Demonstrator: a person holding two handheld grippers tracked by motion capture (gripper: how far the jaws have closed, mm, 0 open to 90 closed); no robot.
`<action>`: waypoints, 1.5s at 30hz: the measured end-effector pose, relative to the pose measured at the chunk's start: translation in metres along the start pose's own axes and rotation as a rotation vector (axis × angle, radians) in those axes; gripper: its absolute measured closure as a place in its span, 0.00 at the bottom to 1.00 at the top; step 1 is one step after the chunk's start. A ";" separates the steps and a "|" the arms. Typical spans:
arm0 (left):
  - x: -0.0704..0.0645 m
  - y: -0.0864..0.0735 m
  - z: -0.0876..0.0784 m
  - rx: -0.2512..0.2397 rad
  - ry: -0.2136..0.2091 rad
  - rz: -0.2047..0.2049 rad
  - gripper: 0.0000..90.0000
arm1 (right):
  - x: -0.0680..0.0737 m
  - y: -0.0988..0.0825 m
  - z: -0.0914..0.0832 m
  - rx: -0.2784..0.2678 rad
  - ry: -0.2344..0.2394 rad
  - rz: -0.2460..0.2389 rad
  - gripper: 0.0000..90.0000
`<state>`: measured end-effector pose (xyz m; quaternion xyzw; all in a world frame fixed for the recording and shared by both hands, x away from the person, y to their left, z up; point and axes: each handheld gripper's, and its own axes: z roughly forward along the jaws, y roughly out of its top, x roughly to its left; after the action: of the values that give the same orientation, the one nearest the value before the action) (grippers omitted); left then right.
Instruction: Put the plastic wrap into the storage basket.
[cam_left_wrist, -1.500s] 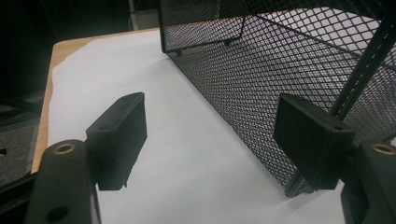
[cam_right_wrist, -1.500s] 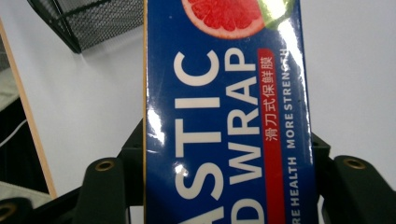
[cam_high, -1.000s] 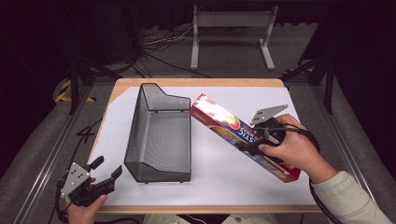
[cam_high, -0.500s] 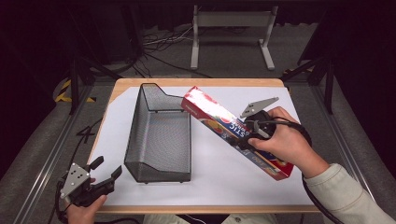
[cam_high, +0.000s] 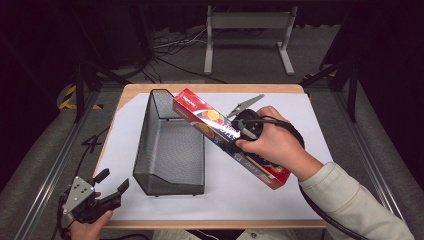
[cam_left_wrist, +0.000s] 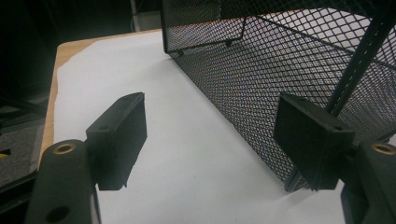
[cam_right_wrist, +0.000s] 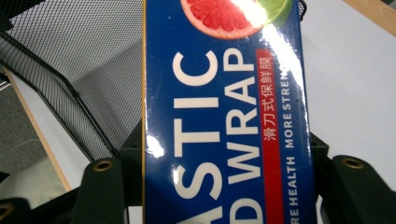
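Blue-and-red plastic wrap box (cam_high: 227, 136), long, glossy, tilted

Dark room; wooden table (cam_high: 210, 88) under white sheet (cam_high: 300, 120), grey floor (cam_high: 30, 165), metal stand (cam_high: 247, 22) behind.

Glossy cardboard plastic-wrap box (cam_high: 230, 137), black wire-mesh metal basket (cam_high: 170, 145), matt white paper (cam_high: 300, 125) over wood.

High view looks down from the near side; both gripper views sit close, sharing the mesh basket (cam_high: 170, 150) with it
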<state>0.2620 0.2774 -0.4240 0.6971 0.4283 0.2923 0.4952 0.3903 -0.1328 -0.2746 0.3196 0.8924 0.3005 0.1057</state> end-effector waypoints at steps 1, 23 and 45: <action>0.000 0.000 0.000 0.000 -0.002 0.001 0.29 | 0.002 0.005 0.002 0.004 -0.004 0.007 0.44; 0.000 0.002 0.004 -0.004 -0.015 0.006 0.29 | 0.021 0.057 0.044 0.032 -0.015 0.201 0.44; 0.001 0.001 0.005 -0.008 -0.020 0.005 0.29 | 0.037 0.073 0.091 0.088 -0.009 0.364 0.44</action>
<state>0.2668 0.2762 -0.4244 0.6991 0.4205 0.2880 0.5015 0.4331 -0.0222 -0.3029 0.4814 0.8316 0.2739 0.0396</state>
